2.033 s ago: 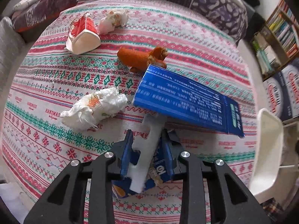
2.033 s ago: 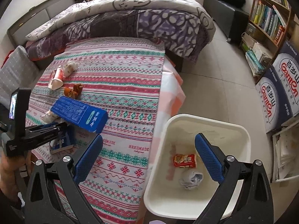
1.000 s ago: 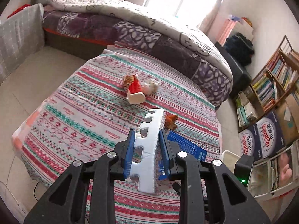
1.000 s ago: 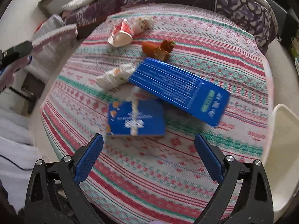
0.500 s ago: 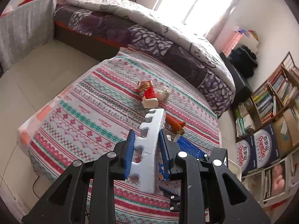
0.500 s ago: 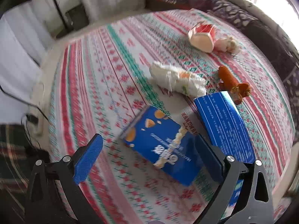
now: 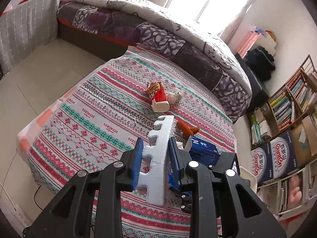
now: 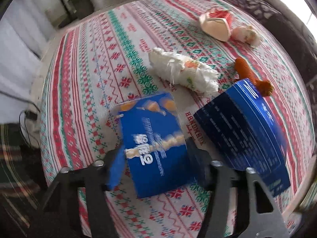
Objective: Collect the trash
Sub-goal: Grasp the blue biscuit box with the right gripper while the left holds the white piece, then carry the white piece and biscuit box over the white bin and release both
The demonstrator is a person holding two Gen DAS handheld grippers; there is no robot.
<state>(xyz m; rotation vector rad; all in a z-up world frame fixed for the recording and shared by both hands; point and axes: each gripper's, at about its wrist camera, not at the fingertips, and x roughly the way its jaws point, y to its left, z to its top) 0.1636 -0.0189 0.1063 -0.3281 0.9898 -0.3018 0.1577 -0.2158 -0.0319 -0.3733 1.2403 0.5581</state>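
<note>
On the patterned tablecloth (image 8: 89,79) lie two blue boxes, one white tissue wad (image 8: 184,73), one red cup (image 8: 216,23), one orange wrapper (image 8: 251,75) and one pale scrap (image 8: 245,34). The right gripper (image 8: 156,162), its fingers just closing, straddles the snack box (image 8: 156,144); motion blur leaves pad contact uncertain. The long blue box (image 8: 243,130) lies just beside it, its near end cut off. The left gripper (image 7: 156,158) clamps one notched white foam strip (image 7: 158,158) above the table, hiding part of the trash behind.
</note>
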